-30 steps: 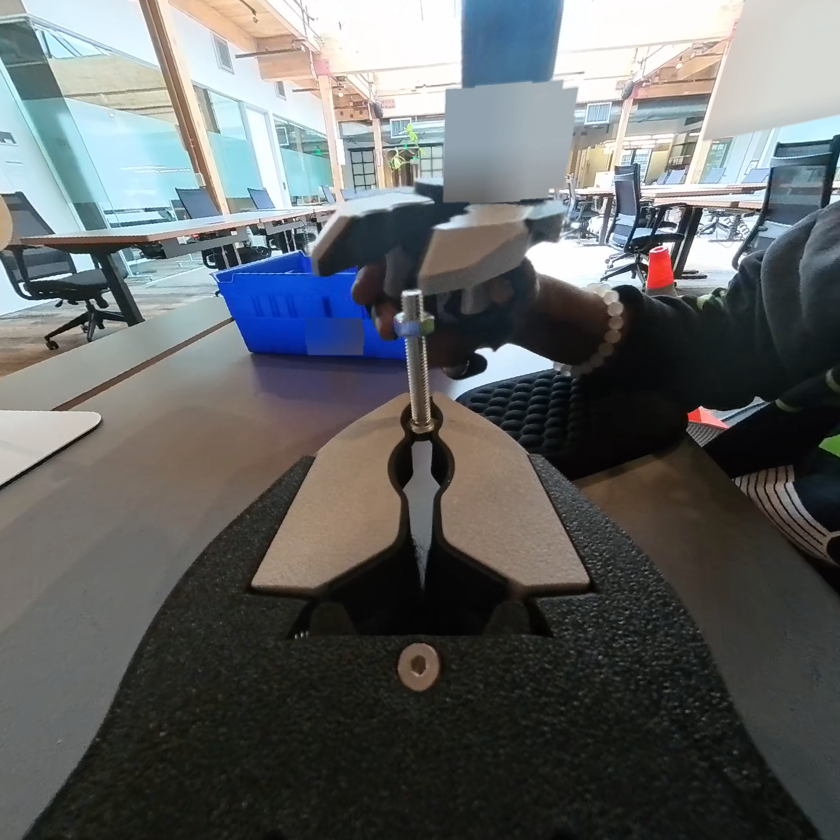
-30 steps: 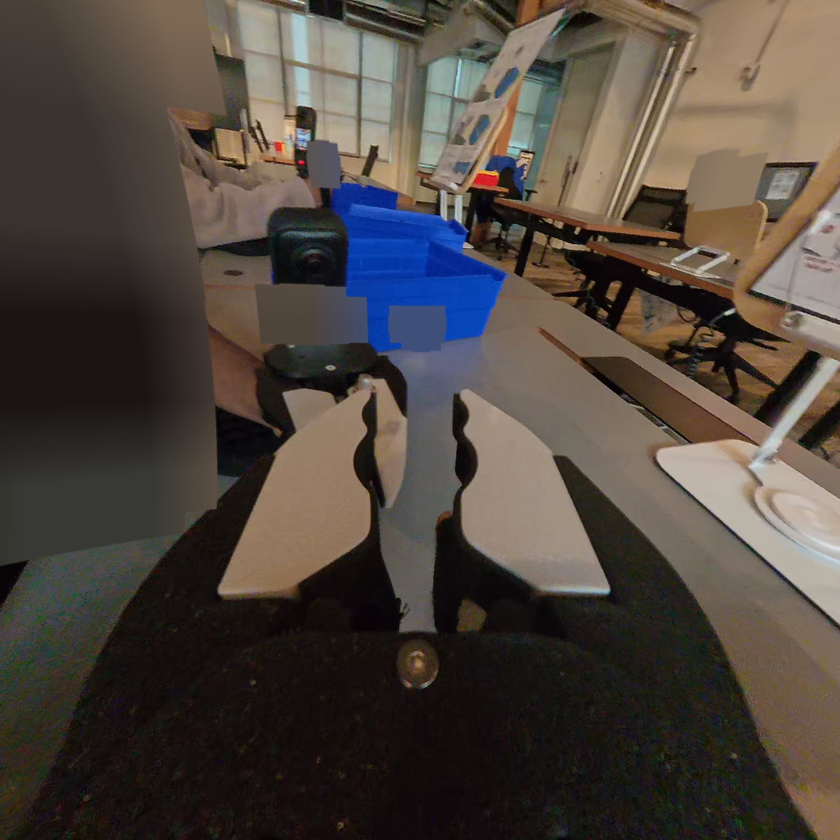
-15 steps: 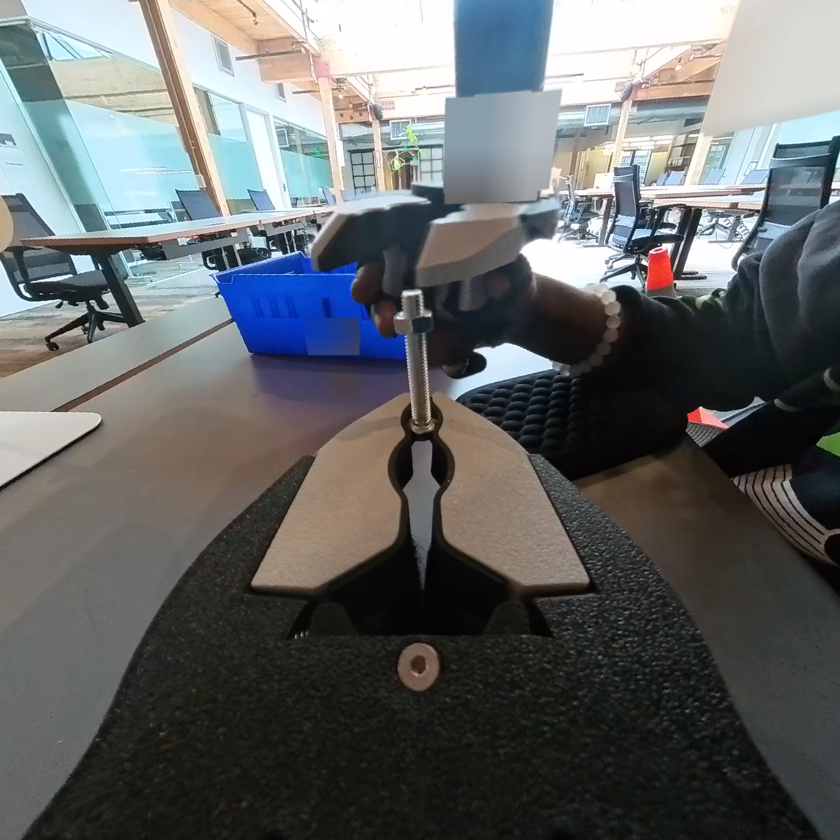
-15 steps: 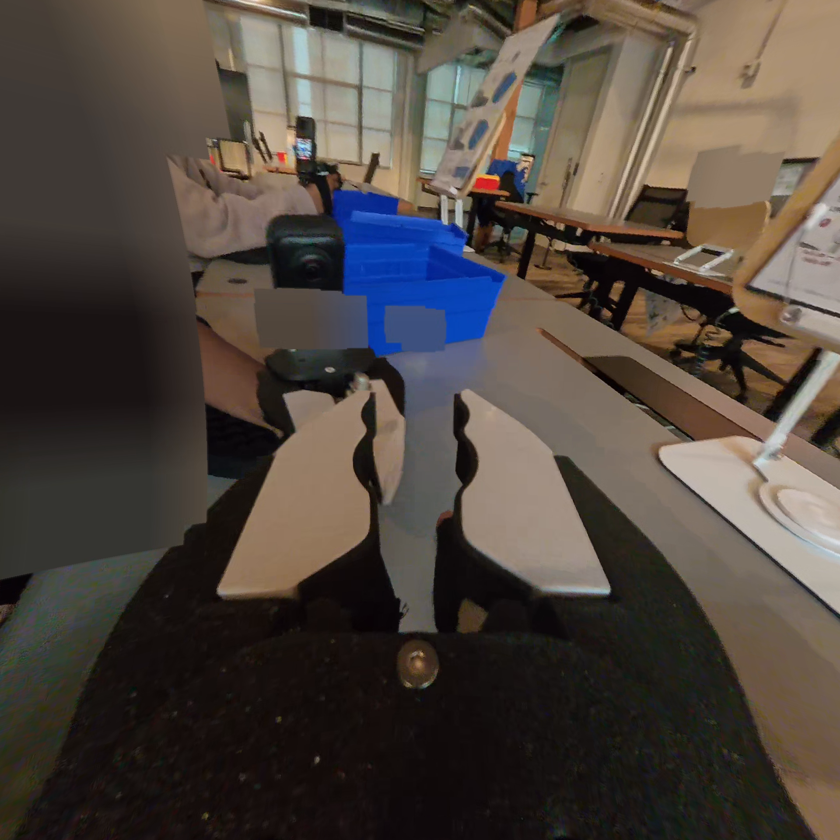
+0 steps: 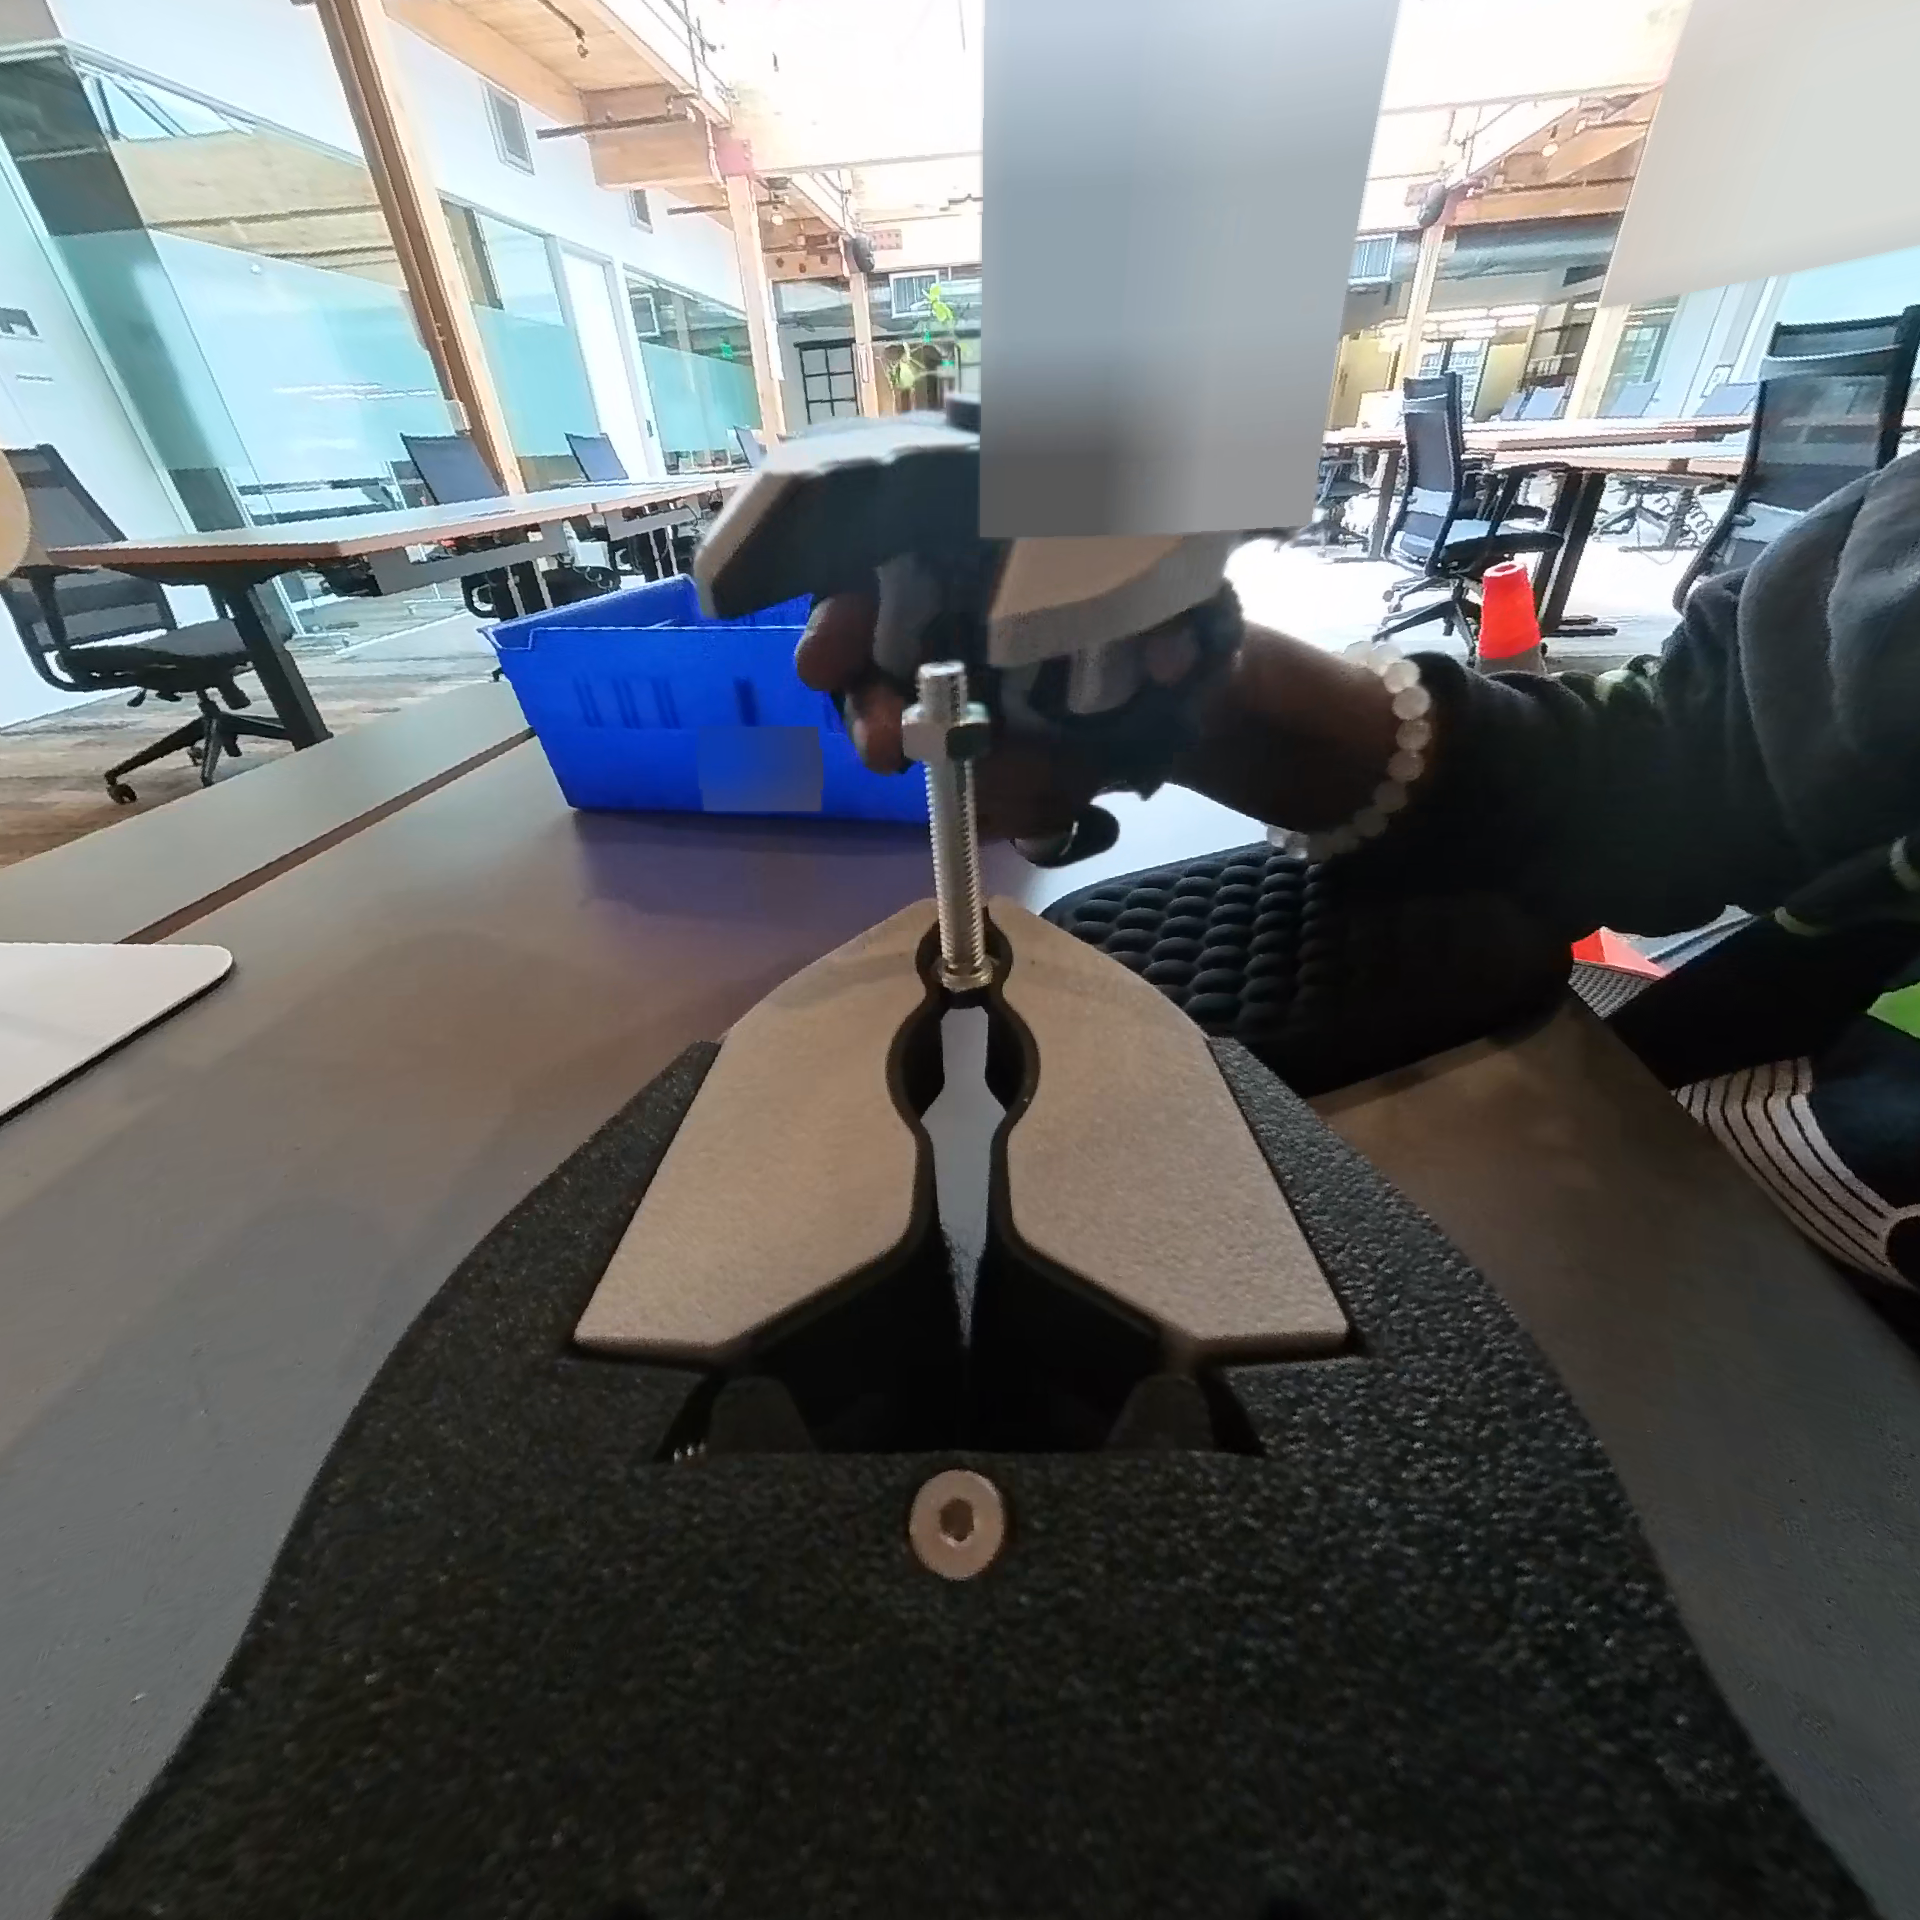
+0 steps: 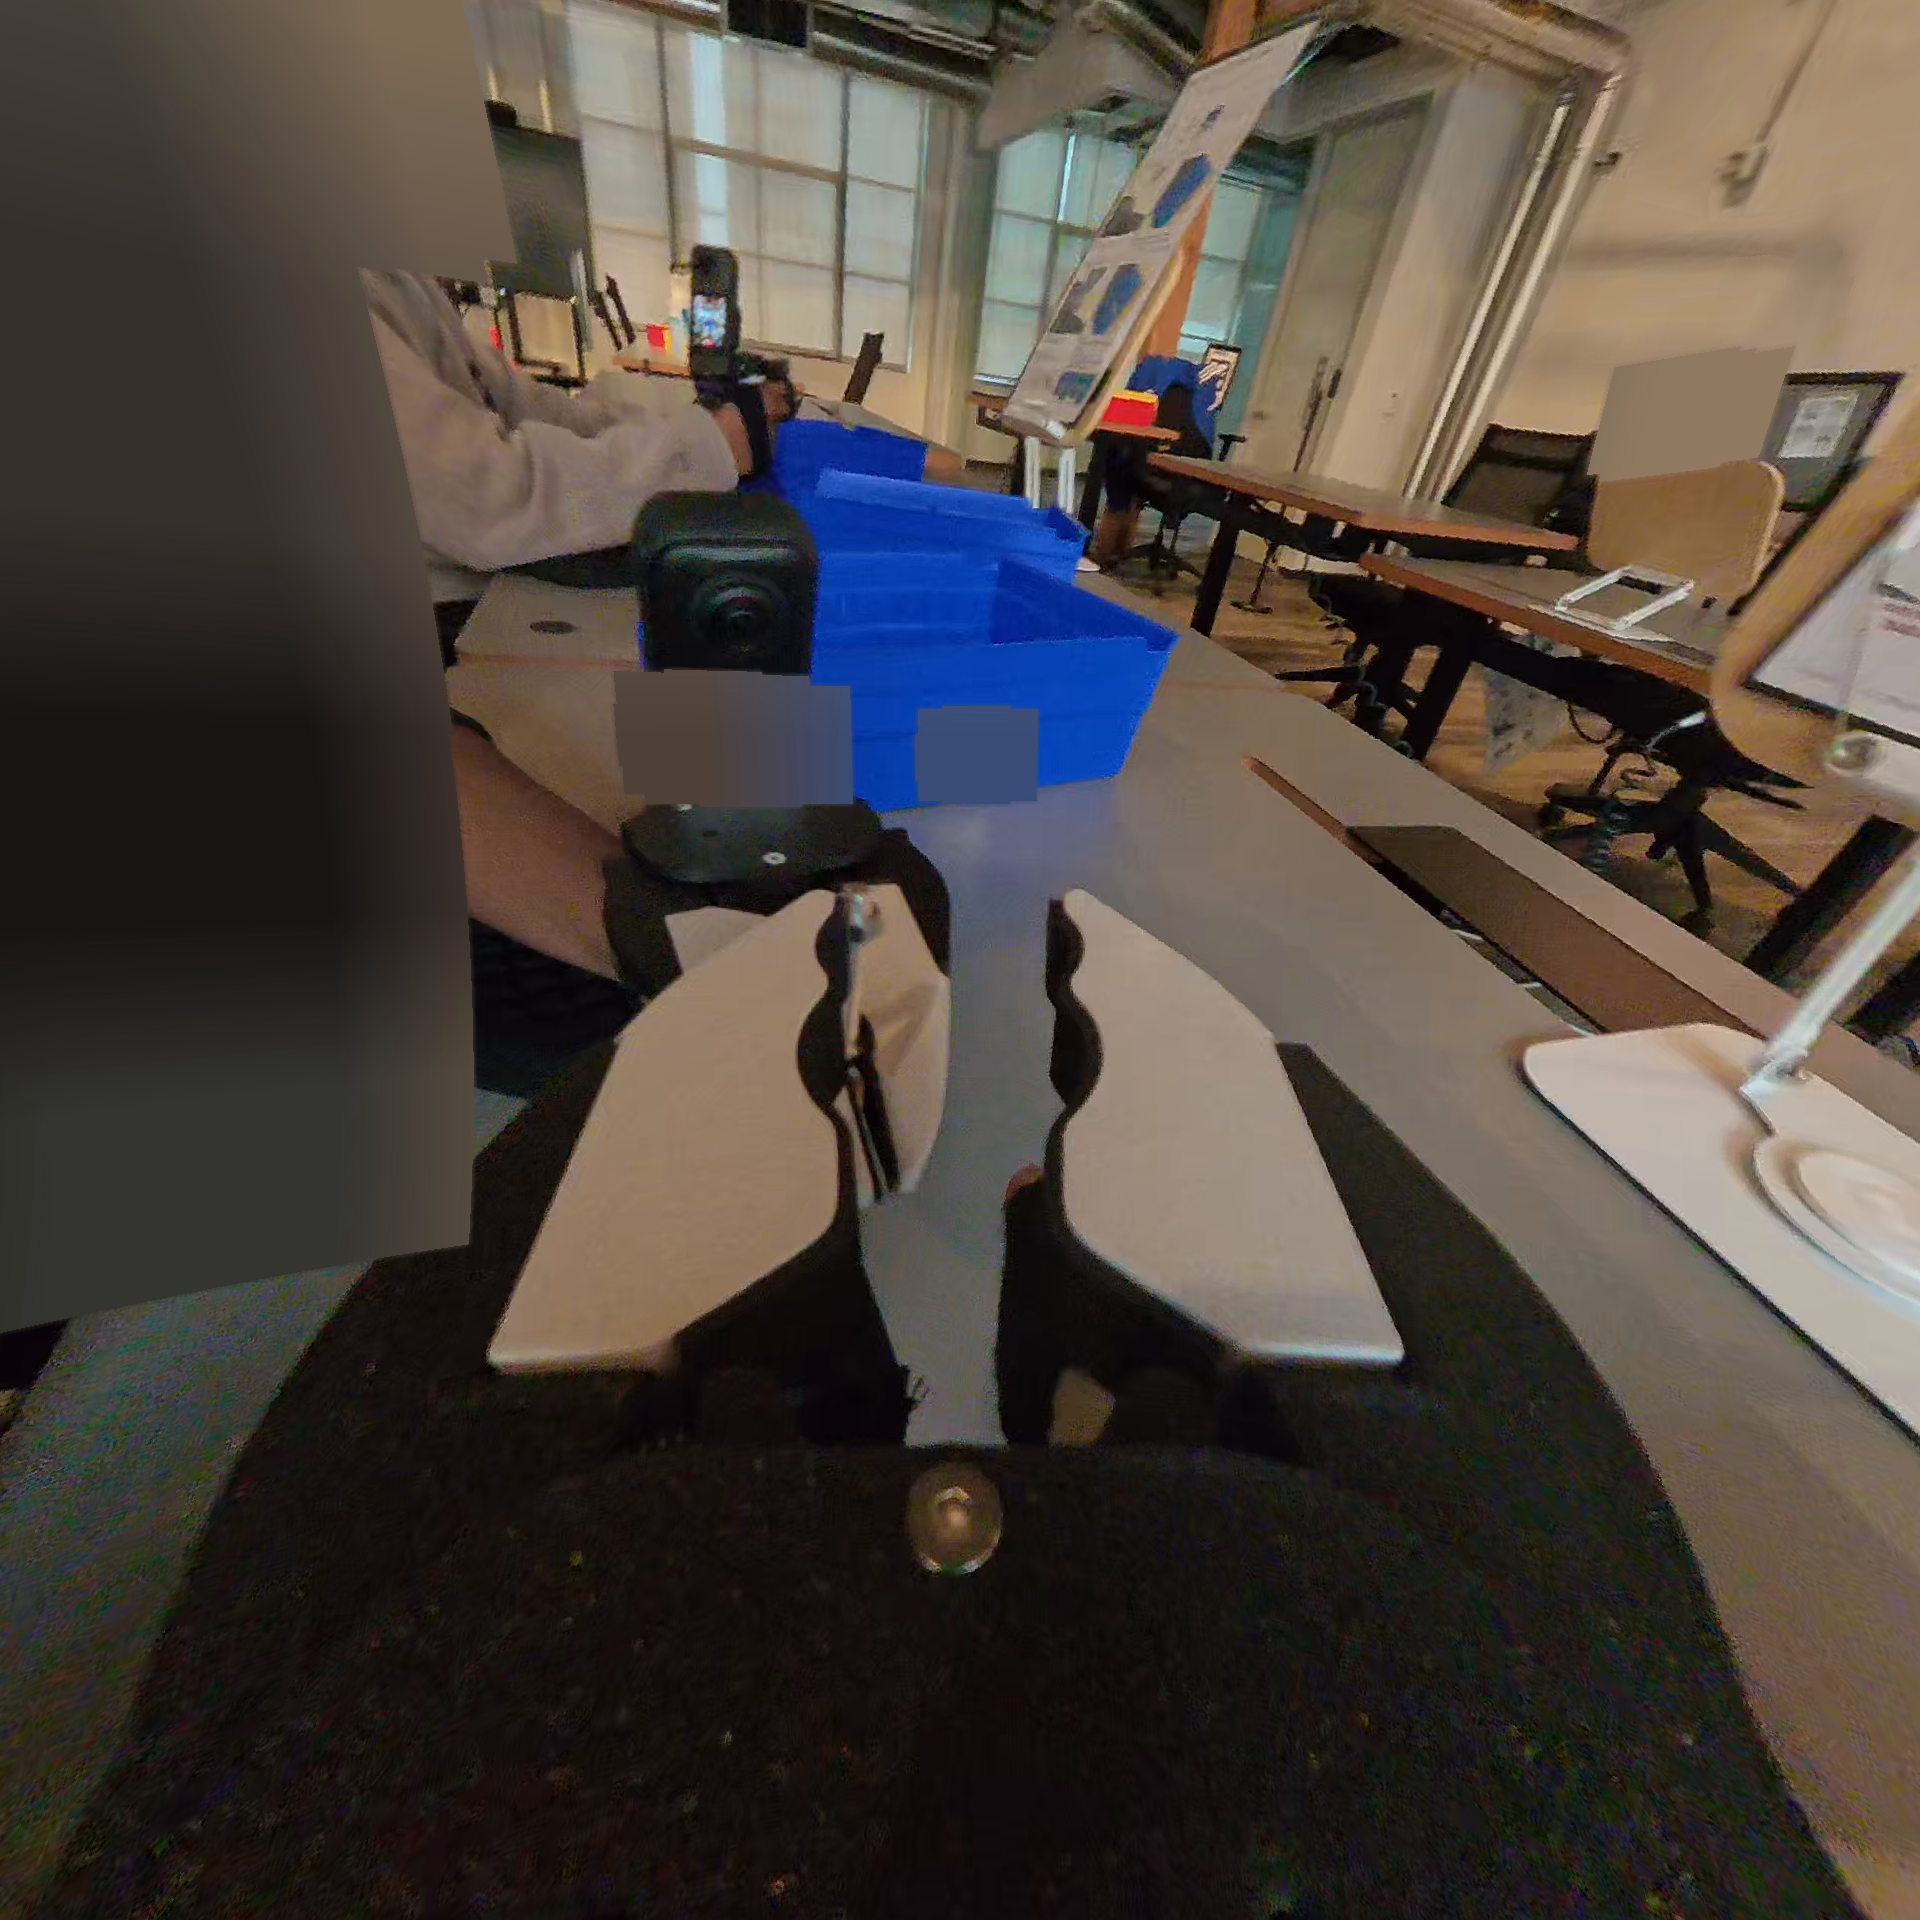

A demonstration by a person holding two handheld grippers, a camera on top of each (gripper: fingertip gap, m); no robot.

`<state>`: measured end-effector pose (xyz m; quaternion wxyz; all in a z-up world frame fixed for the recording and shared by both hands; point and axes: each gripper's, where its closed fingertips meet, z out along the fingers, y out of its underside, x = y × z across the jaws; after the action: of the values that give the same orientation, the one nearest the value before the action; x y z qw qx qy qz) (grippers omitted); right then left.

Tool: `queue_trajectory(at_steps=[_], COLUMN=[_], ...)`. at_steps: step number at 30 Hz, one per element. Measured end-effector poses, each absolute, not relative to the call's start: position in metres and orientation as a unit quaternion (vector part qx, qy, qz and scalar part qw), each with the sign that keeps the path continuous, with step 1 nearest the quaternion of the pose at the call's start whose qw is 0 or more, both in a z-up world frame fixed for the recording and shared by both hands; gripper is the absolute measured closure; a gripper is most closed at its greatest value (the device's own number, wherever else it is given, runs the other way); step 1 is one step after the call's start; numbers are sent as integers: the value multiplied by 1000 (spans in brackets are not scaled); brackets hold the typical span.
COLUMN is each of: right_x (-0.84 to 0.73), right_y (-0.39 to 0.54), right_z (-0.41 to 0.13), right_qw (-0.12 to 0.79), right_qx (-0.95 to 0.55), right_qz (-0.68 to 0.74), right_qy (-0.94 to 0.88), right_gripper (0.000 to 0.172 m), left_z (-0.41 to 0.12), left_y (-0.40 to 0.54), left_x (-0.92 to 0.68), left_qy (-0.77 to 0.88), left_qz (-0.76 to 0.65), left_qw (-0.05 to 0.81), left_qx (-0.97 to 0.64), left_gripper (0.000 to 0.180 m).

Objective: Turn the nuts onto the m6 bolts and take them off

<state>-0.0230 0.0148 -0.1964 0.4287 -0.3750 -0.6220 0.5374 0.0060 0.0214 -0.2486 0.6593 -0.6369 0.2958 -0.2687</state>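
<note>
In the left wrist view my left gripper (image 5: 961, 935) is shut on the lower end of a silver threaded bolt (image 5: 956, 852), which stands upright from the fingertips. A silver nut (image 5: 948, 732) sits near the bolt's top. My right gripper (image 5: 935, 582), held in a hand, hovers just above and behind the bolt's top, seen from below. In the right wrist view my right gripper (image 6: 948, 909) is open with nothing between its fingers. The bolt's tip and nut (image 6: 857, 920) show just past its left finger (image 6: 727, 1091), and the left gripper's fingers (image 6: 914, 997) lie behind that.
A blue bin (image 5: 665, 717) stands on the grey table (image 5: 312, 1039) behind the bolt. A black honeycomb mat (image 5: 1247, 935) lies at the right under the person's sleeve (image 5: 1662, 779). A white pad (image 5: 83, 997) is at the left. A white stand base (image 6: 1714, 1143) is at the right. My right fingertips sit around 6 centimetres from my left ones.
My right gripper's jaws have opened a little wider over the bolt's top. My left gripper keeps the bolt still, and the nut stays near the top.
</note>
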Motion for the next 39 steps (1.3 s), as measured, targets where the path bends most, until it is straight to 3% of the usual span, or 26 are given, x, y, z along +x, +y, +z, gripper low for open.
queue_trajectory(at_steps=[39], right_x=[-20], right_y=[19], right_z=[-196], right_qw=[437], right_qx=[-377], right_qz=[532], right_qy=[-619], right_gripper=[135], left_z=[-249], left_y=[22], left_x=[6], left_qy=[297], left_qz=[-265], left_qw=[661], left_qx=[-636], left_gripper=[178])
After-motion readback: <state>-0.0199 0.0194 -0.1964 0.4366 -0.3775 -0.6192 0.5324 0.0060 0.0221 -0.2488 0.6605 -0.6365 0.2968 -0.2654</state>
